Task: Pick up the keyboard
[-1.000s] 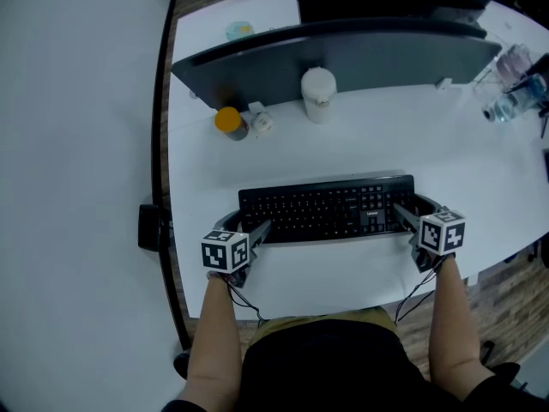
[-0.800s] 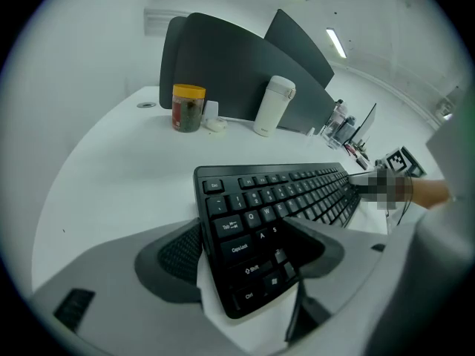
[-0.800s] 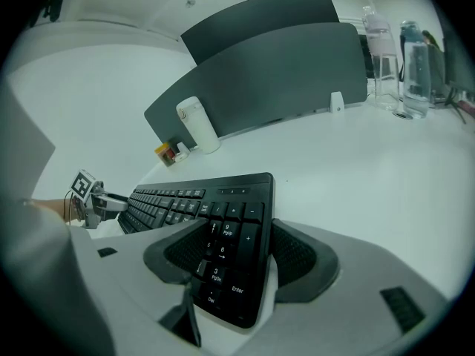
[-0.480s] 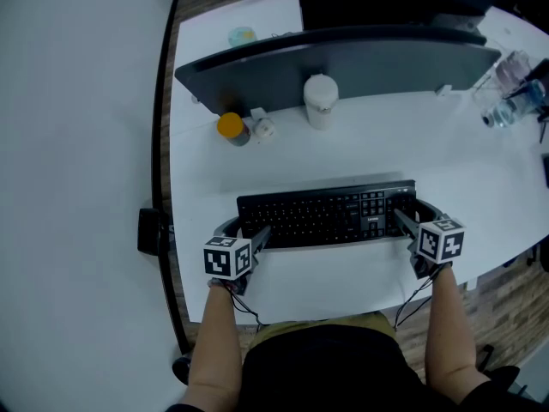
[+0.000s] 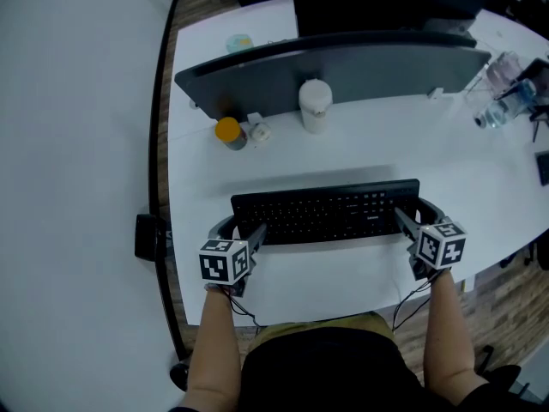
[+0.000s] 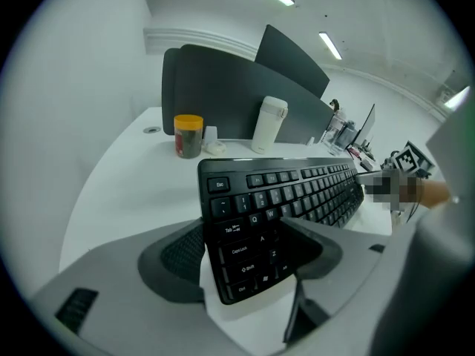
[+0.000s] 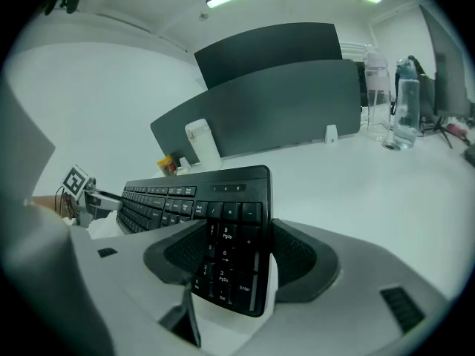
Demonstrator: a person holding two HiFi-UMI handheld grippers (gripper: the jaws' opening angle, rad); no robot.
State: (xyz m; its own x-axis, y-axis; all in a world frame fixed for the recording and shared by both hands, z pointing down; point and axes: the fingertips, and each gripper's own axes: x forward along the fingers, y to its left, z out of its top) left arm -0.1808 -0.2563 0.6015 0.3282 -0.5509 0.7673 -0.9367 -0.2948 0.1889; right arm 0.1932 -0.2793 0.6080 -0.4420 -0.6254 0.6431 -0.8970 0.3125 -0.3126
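Observation:
A black keyboard (image 5: 326, 213) lies lengthwise across the white desk (image 5: 343, 153), raised a little, and its shadow falls on the desk behind it. My left gripper (image 5: 244, 228) is shut on its left end. In the left gripper view the jaws (image 6: 245, 251) straddle the Tab and Shift keys of the keyboard (image 6: 289, 195). These jaws have just been closing with the keyboard between them. My right gripper (image 5: 416, 217) is shut on the number-pad end. The right gripper view shows that gripper (image 7: 241, 254) clamped across the keyboard (image 7: 193, 199).
A grey divider panel (image 5: 334, 63) stands across the back of the desk. In front of it are a white canister (image 5: 315, 106) and an orange-lidded jar (image 5: 228, 131). Clear bottles (image 5: 506, 101) stand at the far right. The desk's dark left edge (image 5: 160, 187) runs close to my left gripper.
Both grippers have risen with the keyboard held between them. A wider shadow now shows behind the keyboard. Nothing else on the desk has moved.

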